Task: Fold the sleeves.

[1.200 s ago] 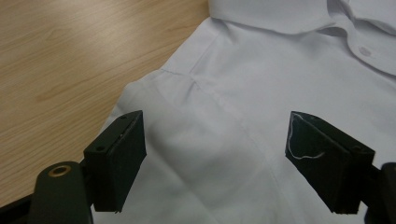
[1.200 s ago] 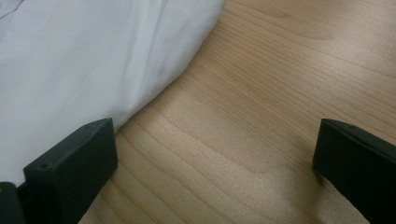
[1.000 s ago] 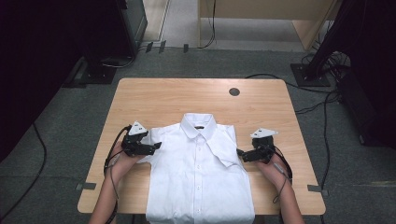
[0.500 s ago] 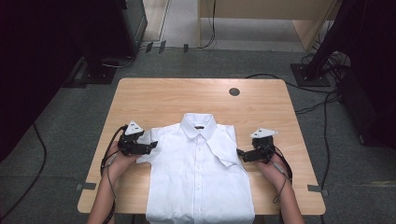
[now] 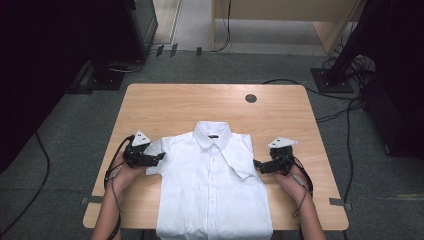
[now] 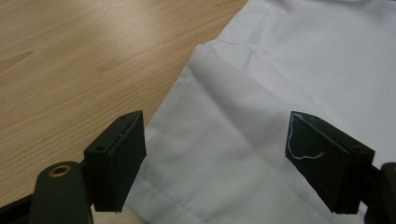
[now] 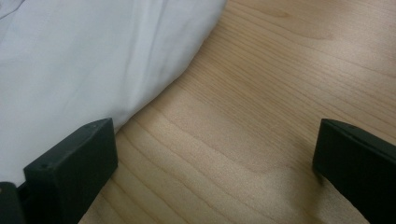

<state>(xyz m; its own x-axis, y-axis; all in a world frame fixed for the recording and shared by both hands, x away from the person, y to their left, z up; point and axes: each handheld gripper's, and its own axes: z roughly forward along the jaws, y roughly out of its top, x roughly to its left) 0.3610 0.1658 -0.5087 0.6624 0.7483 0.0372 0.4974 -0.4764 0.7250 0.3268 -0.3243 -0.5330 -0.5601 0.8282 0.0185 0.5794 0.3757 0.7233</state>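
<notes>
A white buttoned shirt (image 5: 212, 190) lies flat on the wooden table (image 5: 200, 105), collar at the far end. Its short left sleeve (image 6: 224, 140) spreads out to the side, while the other sleeve (image 5: 240, 160) is folded over the front. My left gripper (image 5: 156, 158) sits at the left sleeve's hem; in the left gripper view it (image 6: 222, 163) stands open, with the sleeve cloth lying under and between the jaws, untouched by the pads. My right gripper (image 5: 258, 164) hovers at the shirt's right edge; in its own view it (image 7: 212, 172) is open over bare wood, the shirt's edge (image 7: 93, 70) beside its left jaw.
A small dark round hole (image 5: 251, 98) marks the table's far right part. Bare wood lies beyond the collar and on both sides of the shirt. The shirt's lower hem reaches the near table edge. Cables (image 5: 345, 130) and dark stands are on the floor around the table.
My left gripper has drifted slightly left and back toward the person along the sleeve. The right gripper has stayed put.
</notes>
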